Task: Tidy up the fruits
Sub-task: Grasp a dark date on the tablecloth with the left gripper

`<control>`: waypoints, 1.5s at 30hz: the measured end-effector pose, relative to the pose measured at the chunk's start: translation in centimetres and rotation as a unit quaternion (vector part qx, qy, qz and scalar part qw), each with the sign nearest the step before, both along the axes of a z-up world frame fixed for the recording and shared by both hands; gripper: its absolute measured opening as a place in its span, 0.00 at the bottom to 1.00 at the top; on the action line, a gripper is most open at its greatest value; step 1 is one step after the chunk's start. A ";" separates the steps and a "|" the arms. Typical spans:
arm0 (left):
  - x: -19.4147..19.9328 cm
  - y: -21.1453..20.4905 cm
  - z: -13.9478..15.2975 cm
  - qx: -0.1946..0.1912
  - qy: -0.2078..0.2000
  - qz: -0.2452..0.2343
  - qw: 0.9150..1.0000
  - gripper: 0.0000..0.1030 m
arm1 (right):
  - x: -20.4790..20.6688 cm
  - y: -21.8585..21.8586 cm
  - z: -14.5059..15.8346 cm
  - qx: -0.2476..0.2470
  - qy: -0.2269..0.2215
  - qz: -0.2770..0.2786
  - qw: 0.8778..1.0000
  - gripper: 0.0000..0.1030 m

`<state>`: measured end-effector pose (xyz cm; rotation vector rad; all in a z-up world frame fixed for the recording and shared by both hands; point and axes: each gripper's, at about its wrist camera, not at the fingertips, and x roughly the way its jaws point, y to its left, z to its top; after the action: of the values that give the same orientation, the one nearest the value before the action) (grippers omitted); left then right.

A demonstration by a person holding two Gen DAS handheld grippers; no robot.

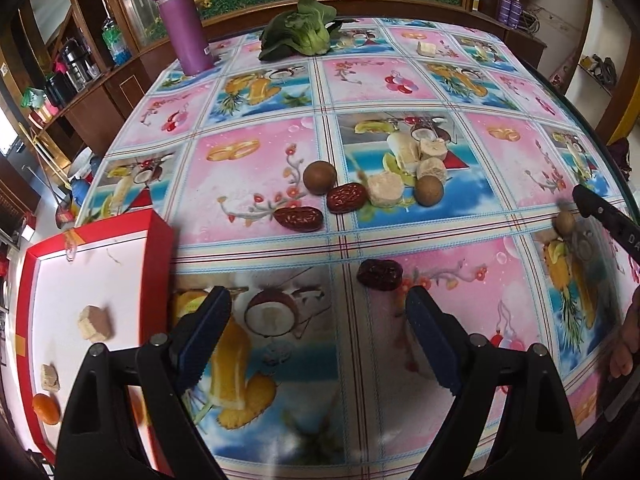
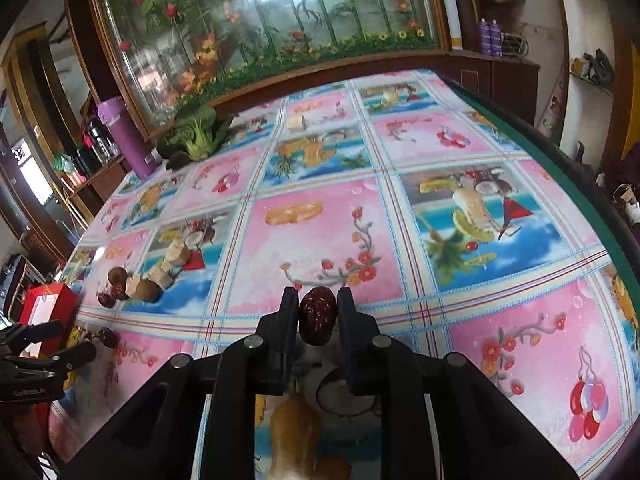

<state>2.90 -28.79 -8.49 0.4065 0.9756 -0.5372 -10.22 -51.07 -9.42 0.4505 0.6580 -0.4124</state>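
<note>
Between the two black fingers of the right tool sits a dark red date, clamped on both sides and held above the patterned cloth of the worktop; the left tool stands with its blue-padded fingers wide apart and nothing between them, hovering low over the worktop. Just ahead of the left tool, close to its right finger, a single date lies on the cloth; further on, near the middle of the worktop, a loose group rests together: two more dates, two round brown fruits and several pale cut chunks, some touching one another. At the left edge a red box with a white floor holds two pale chunks and an orange fruit, all apart from each other. Near the right edge of the left view, another small brown fruit appears blurred just beside the black tip of the right tool; whether they touch cannot be told. At the far side of the worktop stand a purple flask and, to its right, a leafy green vegetable lying on the cloth; a small pale block rests further right.
</note>
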 end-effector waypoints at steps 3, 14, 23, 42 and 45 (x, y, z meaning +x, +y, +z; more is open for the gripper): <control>0.1 -0.7 -0.6 0.002 0.007 -0.004 1.000 0.87 | -0.2 -0.5 0.0 0.011 -0.005 -0.010 1.000 0.18; 0.7 -1.9 -1.6 0.000 0.010 -0.014 1.000 0.72 | -0.6 -1.1 0.1 0.027 -0.017 -0.017 0.999 0.18; 0.7 -2.4 -1.5 -0.013 0.010 -0.025 1.000 0.56 | -0.5 -1.1 0.0 0.030 -0.017 -0.017 0.999 0.18; 0.9 -1.4 -1.5 -0.038 0.020 -0.031 0.999 0.50 | -0.7 -1.4 0.0 0.031 -0.018 -0.024 0.999 0.18; 1.1 -1.1 -1.6 -0.037 0.020 -0.032 0.999 0.56 | -0.8 -1.4 0.0 0.032 -0.018 -0.024 0.999 0.18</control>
<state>3.98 -29.88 -10.12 0.3627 0.9810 -0.6406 -10.98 -52.51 -9.43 0.5344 0.6274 -0.4277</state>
